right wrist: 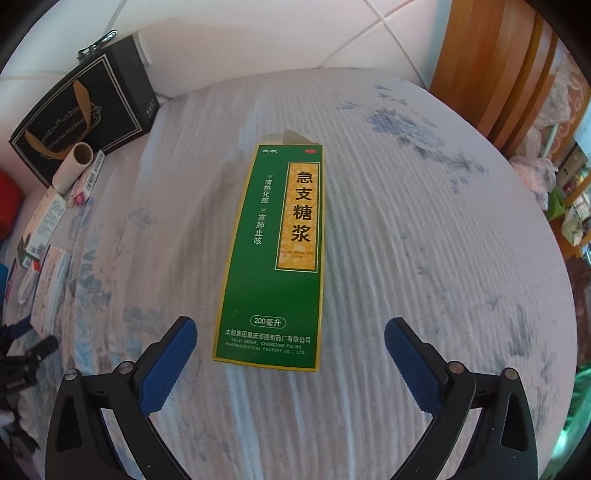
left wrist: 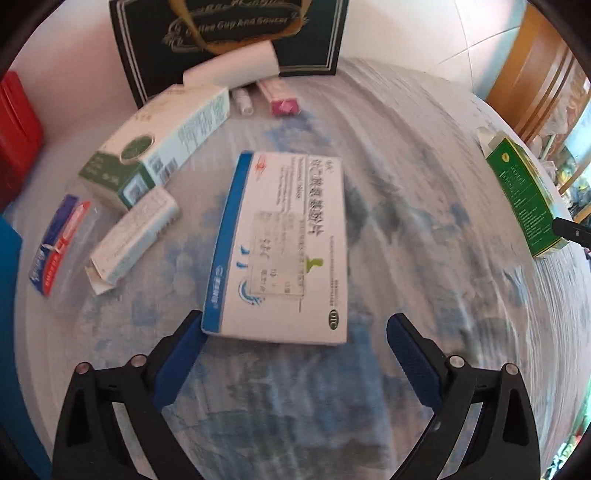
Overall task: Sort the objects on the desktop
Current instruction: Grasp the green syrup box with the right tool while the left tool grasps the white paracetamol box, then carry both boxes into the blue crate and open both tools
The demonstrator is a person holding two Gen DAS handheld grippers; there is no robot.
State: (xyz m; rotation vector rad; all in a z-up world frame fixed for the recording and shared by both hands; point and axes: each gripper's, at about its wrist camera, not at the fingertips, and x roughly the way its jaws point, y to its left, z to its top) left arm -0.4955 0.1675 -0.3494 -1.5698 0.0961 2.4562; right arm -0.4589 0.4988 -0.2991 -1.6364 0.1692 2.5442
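**Both grippers spread wide, each over its own medicine box**

The left gripper hangs above the cloth-covered tabletop with its blue fingers wide apart and nothing between them. Just ahead of the fingertips lies the white and blue box, flat, printed face up; the left fingertip sits at its near corner, though whether it touches is unclear. Taking that box as the landmark: left of it lie a small white carton and a blue and red packet; beyond those, a larger green and white box. Farther behind it stand a white roll, a pink-ended box and a dark gift bag. Far to its right, at the tabletop's edge, the green syrup box shows only as a skewed sliver.

The right wrist view gives that same green syrup box in full: flat, yellow-bordered, label legible, its far flap open. The right gripper is held just short of its near end, fingers fully apart, gripping nothing. Here the gift bag and roll shrink to the far left, and the cluster of small boxes is squeezed at the rim, hard to tell apart.
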